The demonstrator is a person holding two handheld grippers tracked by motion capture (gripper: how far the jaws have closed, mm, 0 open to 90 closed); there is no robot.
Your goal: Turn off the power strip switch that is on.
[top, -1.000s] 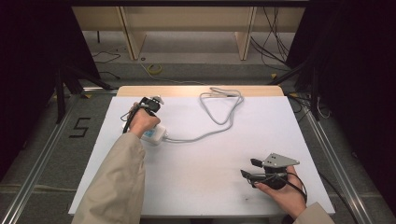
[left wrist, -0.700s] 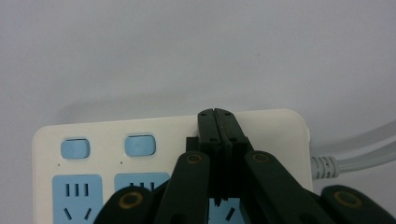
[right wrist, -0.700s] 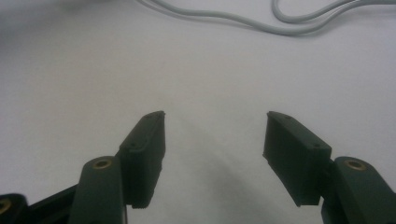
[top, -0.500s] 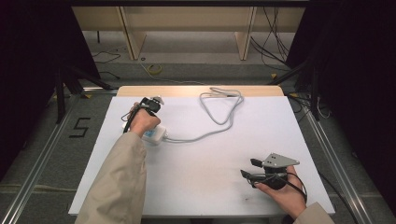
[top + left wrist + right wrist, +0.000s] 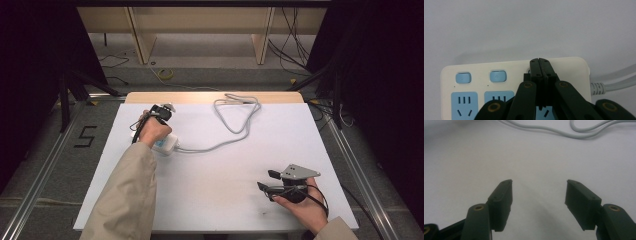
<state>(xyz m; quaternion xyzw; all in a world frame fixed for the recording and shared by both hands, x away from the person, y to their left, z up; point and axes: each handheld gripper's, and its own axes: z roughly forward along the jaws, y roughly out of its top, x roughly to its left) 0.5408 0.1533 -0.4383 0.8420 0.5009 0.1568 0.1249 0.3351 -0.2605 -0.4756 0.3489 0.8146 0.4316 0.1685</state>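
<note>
The left tongs [image 5: 540,62], closed, are pressing on the strip [image 5: 474,72] at a switch; push straight down. The right tongs [image 5: 537,195] are resting open.

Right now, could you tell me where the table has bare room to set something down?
The widest free patch is the table's middle, between the power strip and the right tool. The far right corner beyond the cable loop is also bare. It is crowded at the far left around the left tool.

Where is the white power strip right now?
In the high view the power strip lies on the table's left side, under the left tool; its grey cable loops rightward.
</note>
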